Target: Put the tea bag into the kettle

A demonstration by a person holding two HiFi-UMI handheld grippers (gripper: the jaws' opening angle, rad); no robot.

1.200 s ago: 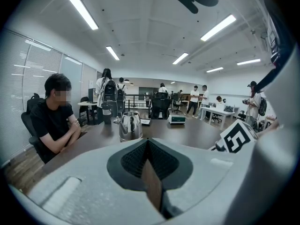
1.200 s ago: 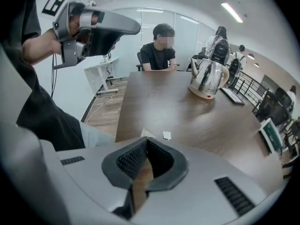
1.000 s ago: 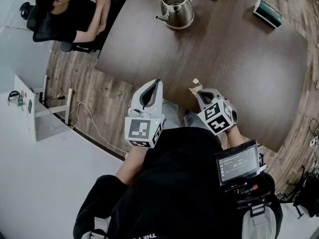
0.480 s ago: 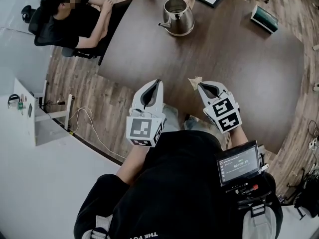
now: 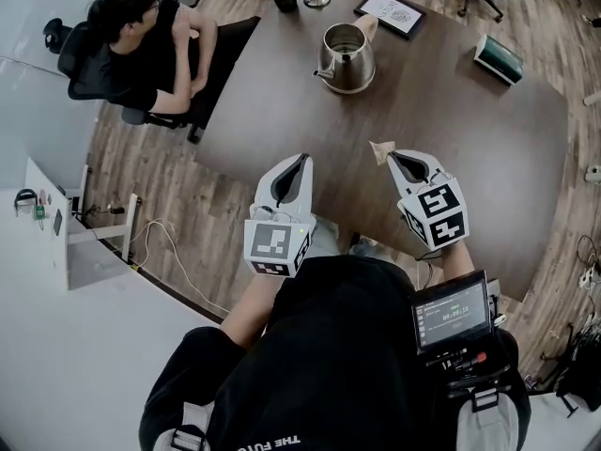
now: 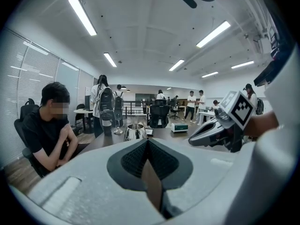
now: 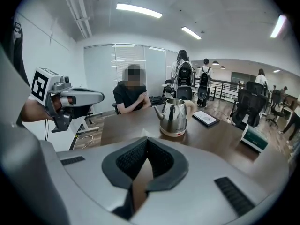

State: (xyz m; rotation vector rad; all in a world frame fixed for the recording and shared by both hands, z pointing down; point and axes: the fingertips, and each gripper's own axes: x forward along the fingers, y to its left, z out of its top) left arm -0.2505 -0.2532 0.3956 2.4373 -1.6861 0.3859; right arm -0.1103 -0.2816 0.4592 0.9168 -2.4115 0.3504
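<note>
The right gripper [image 5: 392,157] is pinching the tea bag [image 5: 379,150] between jaws pressed together, holding it over the near edge of the table [image 5: 488,139]. The kettle [image 5: 346,56] is standing on the table, top open, at the gripper's 11 o'clock and well apart. The left gripper [image 5: 300,159] is hovering at 9 o'clock of the right one, its jaws pressed together on nothing

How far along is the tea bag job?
Done: the tea bag is gripped by the right gripper. In hand: it hangs over the table, far from the kettle. Left: carry it over the kettle and drop it in. The left gripper is shut, empty.
</note>
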